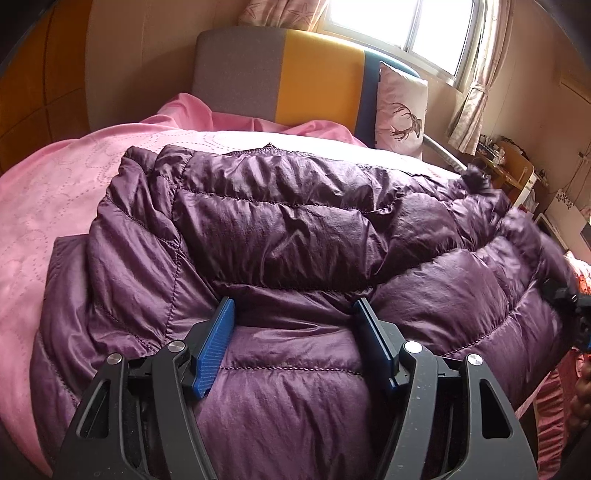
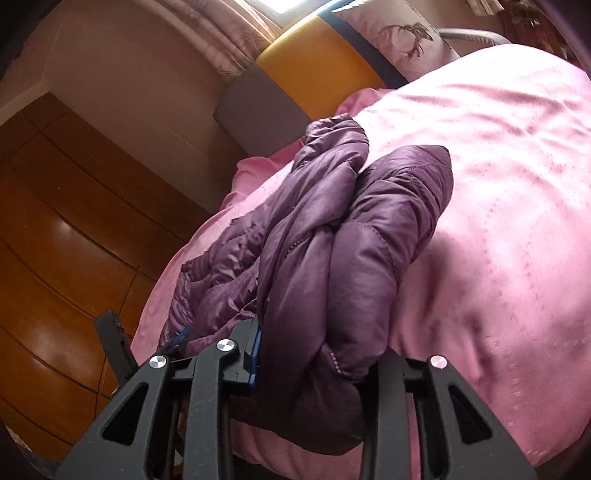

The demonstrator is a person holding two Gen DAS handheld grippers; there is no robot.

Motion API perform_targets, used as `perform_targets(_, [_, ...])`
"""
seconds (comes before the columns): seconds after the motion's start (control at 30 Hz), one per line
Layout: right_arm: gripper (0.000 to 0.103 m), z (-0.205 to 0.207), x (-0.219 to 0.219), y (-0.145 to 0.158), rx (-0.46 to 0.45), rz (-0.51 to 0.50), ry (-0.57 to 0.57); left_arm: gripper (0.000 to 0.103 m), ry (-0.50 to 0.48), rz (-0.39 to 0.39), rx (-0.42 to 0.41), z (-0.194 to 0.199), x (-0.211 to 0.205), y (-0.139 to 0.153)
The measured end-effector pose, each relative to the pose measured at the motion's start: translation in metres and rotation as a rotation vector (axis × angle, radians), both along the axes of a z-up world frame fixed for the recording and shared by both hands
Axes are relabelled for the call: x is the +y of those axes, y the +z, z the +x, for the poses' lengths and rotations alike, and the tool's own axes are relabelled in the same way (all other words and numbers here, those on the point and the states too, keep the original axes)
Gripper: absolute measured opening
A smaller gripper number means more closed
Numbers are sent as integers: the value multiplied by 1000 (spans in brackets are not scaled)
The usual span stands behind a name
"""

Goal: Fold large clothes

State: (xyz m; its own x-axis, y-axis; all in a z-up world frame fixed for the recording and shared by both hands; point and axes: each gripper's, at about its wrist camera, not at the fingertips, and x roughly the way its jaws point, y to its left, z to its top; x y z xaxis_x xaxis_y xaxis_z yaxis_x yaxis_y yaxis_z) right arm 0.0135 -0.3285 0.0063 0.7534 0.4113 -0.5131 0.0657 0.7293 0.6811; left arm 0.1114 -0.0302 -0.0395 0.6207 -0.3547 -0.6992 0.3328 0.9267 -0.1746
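Right gripper (image 2: 314, 354) first: its jaws are clamped on a thick bunched roll of the purple jacket (image 2: 354, 258), the padding squeezed between them and bulging out on both sides. Only one blue pad (image 2: 255, 354) shows, on the left, with the other buried under cloth. From that grip the roll runs away toward the far end of the bed, and a flatter quilted part trails off to the left onto the pink bedspread (image 2: 498, 203).

Over to the left gripper (image 1: 295, 325): its jaws stand fairly wide, blue pads (image 1: 216, 343) straddling a puffy panel at the jacket's (image 1: 280, 229) near edge. The cloth swells up between them, but I cannot say the pads are pressing it; this reads as open, not a grip.

Progress, as I judge it: the jacket lies broad across the bed with one part already laid over the body, a fold line running just beyond the left gripper. So a first fold looks made, while the right side is gathered up and in hand. What is left is laying that bunch over, squaring the bundle and smoothing it.

Farther out, a grey, yellow and blue headboard (image 1: 295, 74), a pillow (image 1: 400, 107) with a stag drawing, curtains and a window (image 1: 406, 26).

Writing or brands: none readable on the jacket, pillow or grippers.
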Motion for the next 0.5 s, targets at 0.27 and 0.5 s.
perform_targets(0.27, [26,19,81,93,-137,-242,170,53,-60,-116,59,13,-12,-6])
perform_targets(0.5, [26,52,166,105,-100,-454,293,53,-119,-209,102,21,4,-3])
